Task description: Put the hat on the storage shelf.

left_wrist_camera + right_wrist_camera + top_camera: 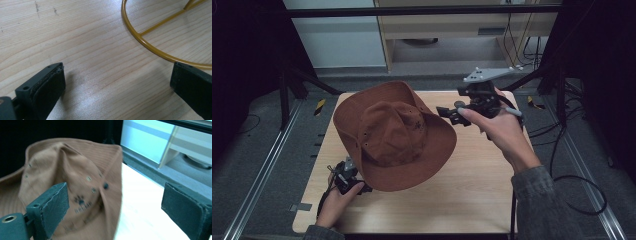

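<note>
Your right gripper (451, 113) had its jaws spread wide with nothing between them, hanging in the air just off the hat's (393, 134) right brim, so the hat wasn't being held from that side at all. Your left gripper (357, 186) was down low at the near-left edge of the brim, and its own view had both jaws wide apart over bare wood, with the yellow wire ring (140, 40) curving right up against the right-hand jaw. The hat itself sat in the middle of the table (472, 180), tilted, its far brim curled up, apparently perched on that wire stand. So here's my worry: with neither gripper pinching anything, the hat was only balanced, and if you'd bumped the ring with that left jaw you could've shoved the stand and slid the hat off it. Coming back in fast with the right hand might've knocked the brim too, since it's floppy cloth and would just fold away. What I couldn't make out: how the stand looked under the hat, because the brim covered nearly all of it from above, and whether the left jaws were touching the brim or just tucked under it. The right gripper view was blurry, so the little logo (80, 200) on the crown wasn't readable.
</note>
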A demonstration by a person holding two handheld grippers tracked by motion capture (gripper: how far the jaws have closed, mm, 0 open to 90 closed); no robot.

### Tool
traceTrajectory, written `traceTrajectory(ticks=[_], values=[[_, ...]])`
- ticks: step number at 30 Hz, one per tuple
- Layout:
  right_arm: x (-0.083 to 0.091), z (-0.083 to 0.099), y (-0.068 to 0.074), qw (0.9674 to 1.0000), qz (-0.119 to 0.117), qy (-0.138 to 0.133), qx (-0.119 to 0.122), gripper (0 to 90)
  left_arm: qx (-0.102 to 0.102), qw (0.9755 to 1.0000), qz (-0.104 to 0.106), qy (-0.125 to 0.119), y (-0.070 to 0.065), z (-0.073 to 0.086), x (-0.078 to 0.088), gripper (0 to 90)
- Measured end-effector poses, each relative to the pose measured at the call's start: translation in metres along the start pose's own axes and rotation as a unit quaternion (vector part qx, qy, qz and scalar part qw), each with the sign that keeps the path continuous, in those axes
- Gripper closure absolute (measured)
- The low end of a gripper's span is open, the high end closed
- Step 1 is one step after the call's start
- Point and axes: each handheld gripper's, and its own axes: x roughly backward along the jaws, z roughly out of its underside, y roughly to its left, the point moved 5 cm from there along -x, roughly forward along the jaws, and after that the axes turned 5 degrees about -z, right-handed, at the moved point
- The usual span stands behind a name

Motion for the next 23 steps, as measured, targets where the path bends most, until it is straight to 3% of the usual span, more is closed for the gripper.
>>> traceTrajectory(ticks=[5,11,20,23], values=[[0.022,0.031,-0.013,0.9995,0.023,-0.01,-0.017,9.9,0.0,1.0,0.001,0.001,0.0,0.0,0.0,0.0],[0.036,0.084,-0.028,0.9977,0.053,-0.006,-0.042,12.5,0.0,1.0,0.001,0.002,0.0,0.0,0.0,0.0],[0.019,0.169,-0.038,0.9936,0.07,0.037,-0.08,12.7,0.0,1.0,0.001,0.002,0.0,0.0,0.0,0.0],[0.012,0.194,-0.039,0.9913,0.074,0.065,-0.088,11.7,0.0,1.0,0.002,0.002,0.0,0.0,0.0,0.0]])
